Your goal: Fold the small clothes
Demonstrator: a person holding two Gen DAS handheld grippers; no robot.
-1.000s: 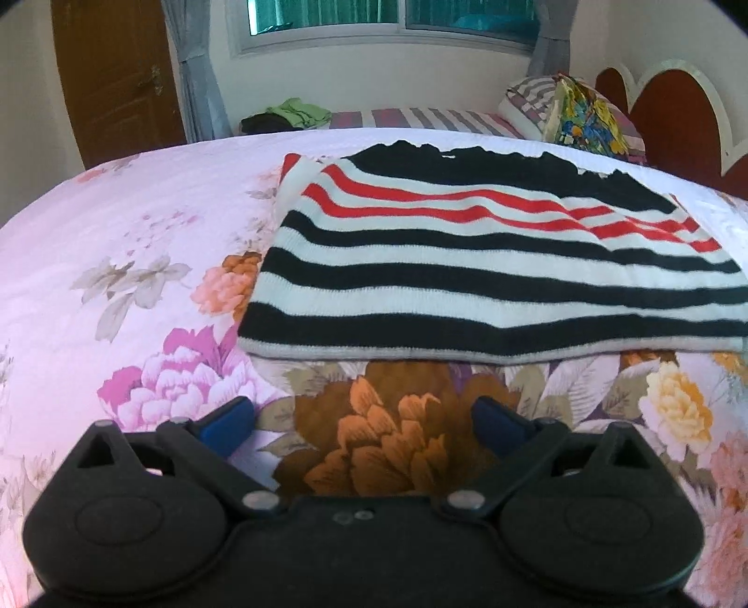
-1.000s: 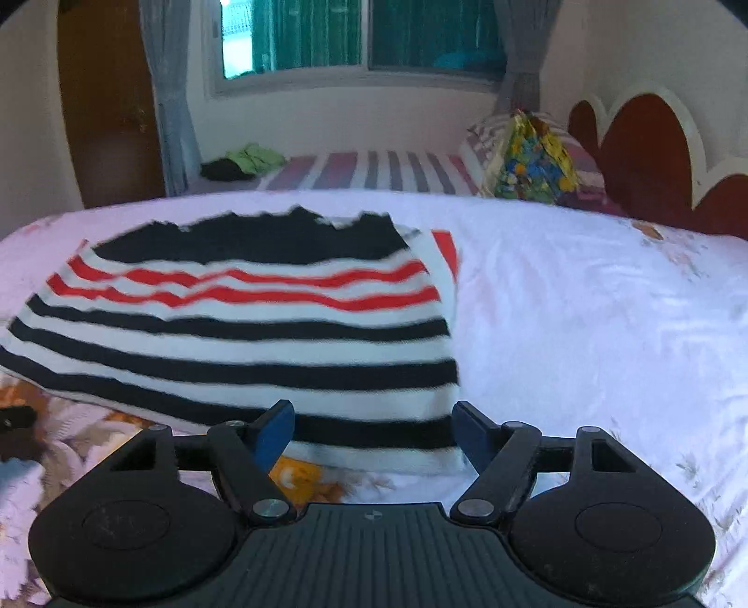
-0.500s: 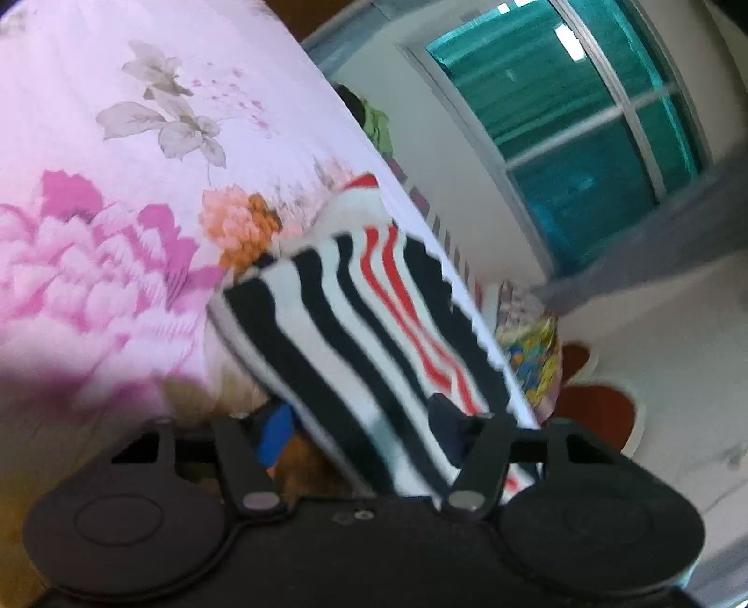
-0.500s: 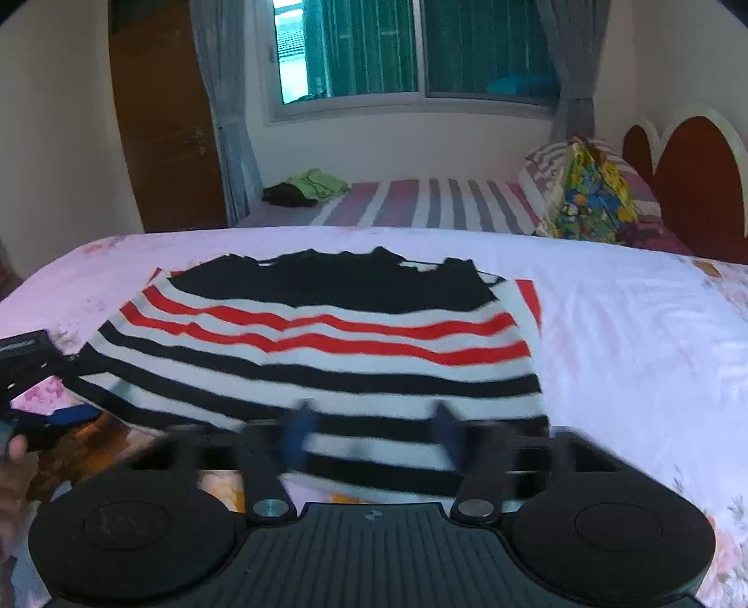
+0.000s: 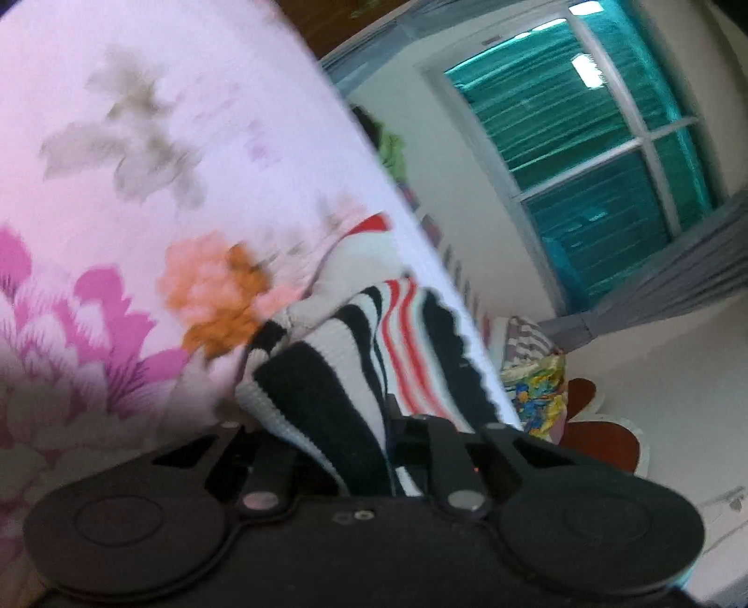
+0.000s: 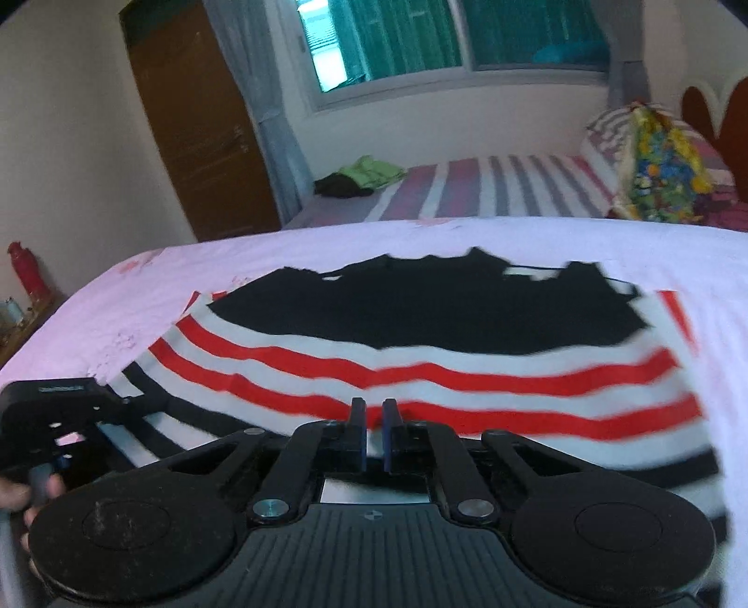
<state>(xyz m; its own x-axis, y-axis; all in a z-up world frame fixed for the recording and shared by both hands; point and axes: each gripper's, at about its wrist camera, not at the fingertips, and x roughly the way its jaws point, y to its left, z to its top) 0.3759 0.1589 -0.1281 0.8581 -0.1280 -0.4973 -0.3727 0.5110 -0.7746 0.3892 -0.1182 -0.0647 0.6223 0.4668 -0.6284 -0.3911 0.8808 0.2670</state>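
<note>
The sweater (image 6: 420, 374), striped black, white and red, lies spread on the bed (image 6: 607, 252), filling the middle of the right wrist view with its black band at 12 o'clock. The right gripper (image 6: 372, 437) sits low over the near hem; its jaws are nearly together with a thin slit between them, and whether cloth is caught there cannot be told. That view alone shows the left gripper (image 6: 51, 421) from outside, at 9 o'clock, at the sweater's left edge, with fingers (image 6: 39, 486) of a hand beneath it.

The left wrist view is tilted and blurred. The left gripper (image 5: 346, 449) has its jaws clamped on a bunched fold of the sweater (image 5: 374, 346), which rises between them and runs toward 1 o'clock. Only here do the sheet's flowers show: pink at 9 o'clock, orange (image 5: 215, 299) near the centre.

Beyond the bed stand a teal window (image 6: 397, 37) at 12 o'clock, a brown door (image 6: 196, 121) at 10, a second bed with a striped cover (image 6: 491, 187) and green clothes (image 6: 369, 170), and a bright pillow (image 6: 664, 168) by a red headboard (image 6: 720, 107) at 2.
</note>
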